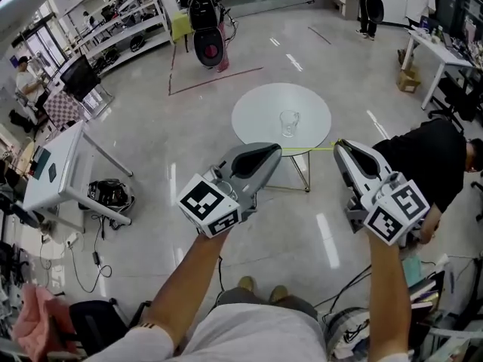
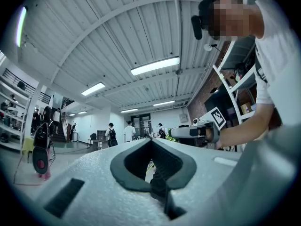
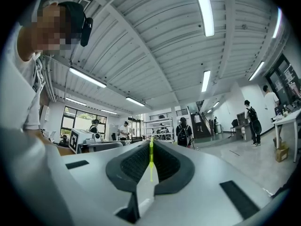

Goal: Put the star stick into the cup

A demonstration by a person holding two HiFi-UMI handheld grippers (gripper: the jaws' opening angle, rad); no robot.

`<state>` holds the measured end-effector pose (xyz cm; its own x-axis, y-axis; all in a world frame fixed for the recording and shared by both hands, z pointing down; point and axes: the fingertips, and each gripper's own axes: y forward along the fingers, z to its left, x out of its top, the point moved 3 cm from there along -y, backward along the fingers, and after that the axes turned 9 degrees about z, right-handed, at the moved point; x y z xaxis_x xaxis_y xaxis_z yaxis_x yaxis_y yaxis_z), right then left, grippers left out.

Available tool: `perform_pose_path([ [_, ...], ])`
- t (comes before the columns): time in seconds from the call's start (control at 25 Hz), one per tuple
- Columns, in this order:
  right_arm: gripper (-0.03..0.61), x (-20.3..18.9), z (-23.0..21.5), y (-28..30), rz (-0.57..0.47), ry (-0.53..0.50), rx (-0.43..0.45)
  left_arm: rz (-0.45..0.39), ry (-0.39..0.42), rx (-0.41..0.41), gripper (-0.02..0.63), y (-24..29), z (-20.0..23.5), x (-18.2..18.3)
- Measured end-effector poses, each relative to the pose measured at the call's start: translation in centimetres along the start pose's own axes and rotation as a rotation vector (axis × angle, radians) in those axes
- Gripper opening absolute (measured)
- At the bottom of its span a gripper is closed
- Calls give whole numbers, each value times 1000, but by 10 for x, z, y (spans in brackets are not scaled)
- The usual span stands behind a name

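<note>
A clear glass cup (image 1: 289,123) stands upright near the middle of a round white table (image 1: 253,111). My right gripper (image 1: 339,145) is held in the air over the table's near right edge, shut on the thin yellow-green star stick (image 1: 309,148). The stick pokes out leftward, about level; its star end does not show. In the right gripper view the stick (image 3: 151,161) runs between the dark pads (image 3: 169,166). My left gripper (image 1: 273,149) hovers left of it, jaws together with nothing in them. It is apart from the cup.
A person in black (image 1: 426,157) crouches right of the table. A white desk (image 1: 53,172) with cables and a bag beneath it stands at the left. A red and black scooter (image 1: 207,40) is parked beyond the table, and another white table (image 1: 441,55) stands at the far right.
</note>
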<state>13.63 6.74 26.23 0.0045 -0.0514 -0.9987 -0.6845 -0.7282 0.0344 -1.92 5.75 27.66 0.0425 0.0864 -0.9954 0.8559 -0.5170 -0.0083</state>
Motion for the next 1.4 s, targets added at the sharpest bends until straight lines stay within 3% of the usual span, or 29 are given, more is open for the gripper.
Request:
perform_pose_path([
  [0.32,23,-3,-20,-9,6,0,27,23,11,17,15,18,-10,-4],
  [0.64,23,-7,-28,12,19,-2,36,16,-5,42,15,20,13,-9],
  [1.4,23,-7,-90,129,77,-50,-41,13,22,-26,15,66,155,-29],
])
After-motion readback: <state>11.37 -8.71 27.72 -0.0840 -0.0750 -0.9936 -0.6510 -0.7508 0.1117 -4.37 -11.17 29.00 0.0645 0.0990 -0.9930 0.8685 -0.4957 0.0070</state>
